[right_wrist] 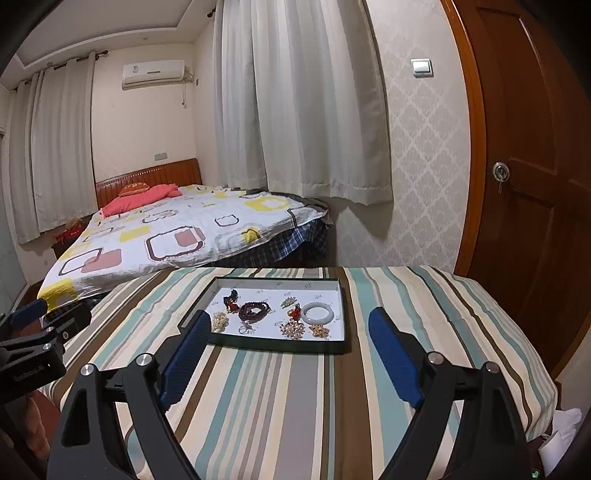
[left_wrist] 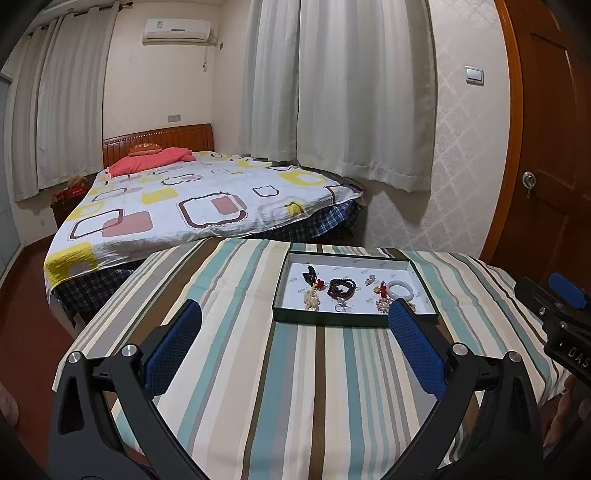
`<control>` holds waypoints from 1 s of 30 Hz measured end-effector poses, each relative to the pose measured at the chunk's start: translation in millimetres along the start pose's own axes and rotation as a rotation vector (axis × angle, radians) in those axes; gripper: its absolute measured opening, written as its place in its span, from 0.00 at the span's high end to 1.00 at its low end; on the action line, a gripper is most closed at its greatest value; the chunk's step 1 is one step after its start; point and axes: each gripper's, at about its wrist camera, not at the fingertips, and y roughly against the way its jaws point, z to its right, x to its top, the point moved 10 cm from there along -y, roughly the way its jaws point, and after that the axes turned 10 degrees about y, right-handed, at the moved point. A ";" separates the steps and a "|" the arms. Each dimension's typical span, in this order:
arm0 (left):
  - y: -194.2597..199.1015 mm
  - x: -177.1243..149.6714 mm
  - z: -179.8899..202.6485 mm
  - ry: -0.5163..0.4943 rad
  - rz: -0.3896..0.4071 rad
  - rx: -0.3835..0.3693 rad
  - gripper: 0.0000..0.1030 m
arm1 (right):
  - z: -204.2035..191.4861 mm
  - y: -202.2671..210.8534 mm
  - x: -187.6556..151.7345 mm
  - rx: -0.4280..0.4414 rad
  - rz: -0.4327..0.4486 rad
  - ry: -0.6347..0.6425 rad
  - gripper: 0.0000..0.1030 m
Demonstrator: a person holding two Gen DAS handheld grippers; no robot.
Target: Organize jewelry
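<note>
wrist views | side by side, facing bed | share tray

I am in a bedroom of a home. A bed with a wooden headboard, a patterned sheet and a pink pillow fills the far side. Long pale curtains hang to the floor line along two walls, and an air conditioner sits high on the back wall. Patterned wallpaper with a light switch runs to a varnished wooden door. Before me stands a table under a striped cloth.
</note>
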 end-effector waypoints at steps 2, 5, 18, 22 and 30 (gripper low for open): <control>4.0 0.4 0.2 0.004 0.005 0.002 0.04 | -1.8 2.9 1.6 0.000 0.011 0.005 0.18; 7.5 0.6 0.7 0.004 0.010 0.000 0.04 | -4.2 6.1 2.7 -0.003 0.019 0.012 0.18; 12.2 0.2 0.6 0.006 0.018 -0.005 0.04 | -3.4 14.8 4.8 -0.004 0.035 0.007 0.18; 12.4 0.0 0.6 0.005 0.017 -0.004 0.04 | -3.2 15.1 5.1 -0.003 0.035 0.009 0.18; 15.5 -1.2 1.0 0.012 0.017 -0.003 0.04 | -3.5 15.6 5.3 -0.002 0.034 0.009 0.18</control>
